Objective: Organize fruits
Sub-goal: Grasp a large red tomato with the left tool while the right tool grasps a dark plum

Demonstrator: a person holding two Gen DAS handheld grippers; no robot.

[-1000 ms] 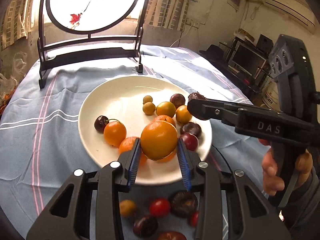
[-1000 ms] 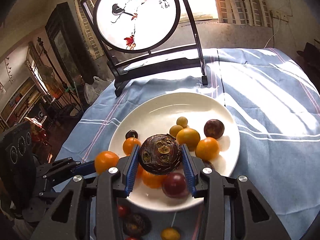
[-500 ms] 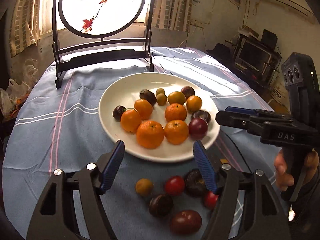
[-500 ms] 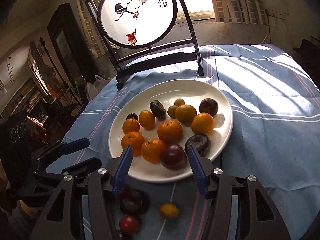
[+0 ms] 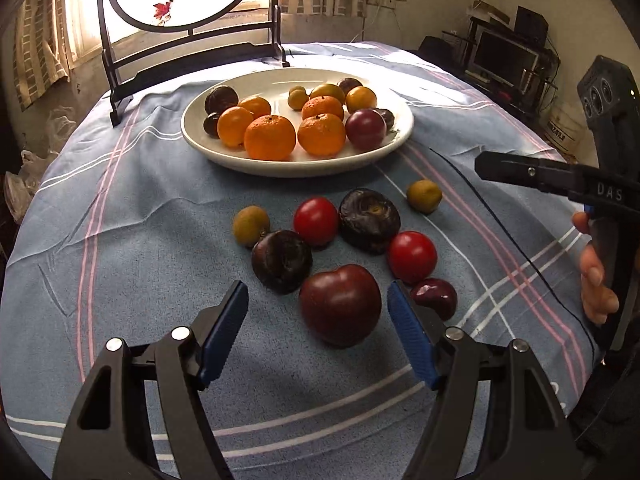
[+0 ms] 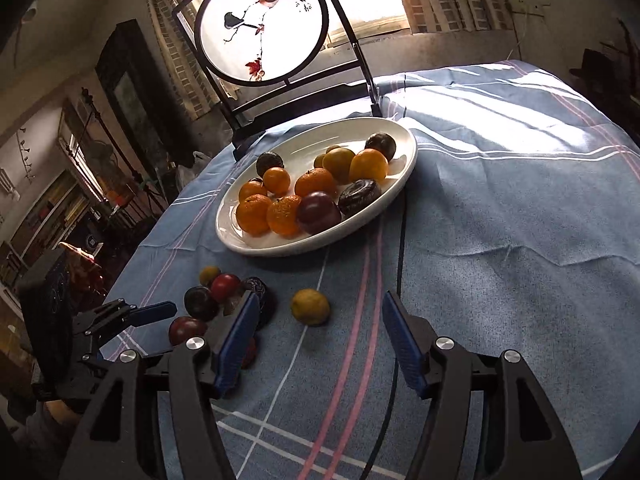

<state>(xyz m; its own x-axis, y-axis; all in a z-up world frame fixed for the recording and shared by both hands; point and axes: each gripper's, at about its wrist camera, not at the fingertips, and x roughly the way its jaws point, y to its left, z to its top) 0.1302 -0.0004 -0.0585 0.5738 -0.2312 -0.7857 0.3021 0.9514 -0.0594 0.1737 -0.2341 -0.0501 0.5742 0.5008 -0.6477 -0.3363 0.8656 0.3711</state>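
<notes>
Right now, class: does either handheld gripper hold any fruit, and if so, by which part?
Nothing is held. The left gripper is closing around empty air above the dark red plum; the right gripper is opening, empty.

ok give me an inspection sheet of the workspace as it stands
surface: round table under a blue striped cloth, creased.
job's things: white plate holds oranges, dark plums and small yellow-green fruits. Loose fruits on the cloth: big plum, two red tomatoes, dark wrinkled fruits and small yellow-green ones.
clutter: nothing seen on the cloth.
grippers: left gripper closing, empty, the big plum just ahead of it; right gripper opening, empty, over bare cloth.
cables: black cable runs across the cloth from the plate.
surroundings: round painted screen on a dark stand behind the plate; window, curtains, a monitor on shelves.
</notes>
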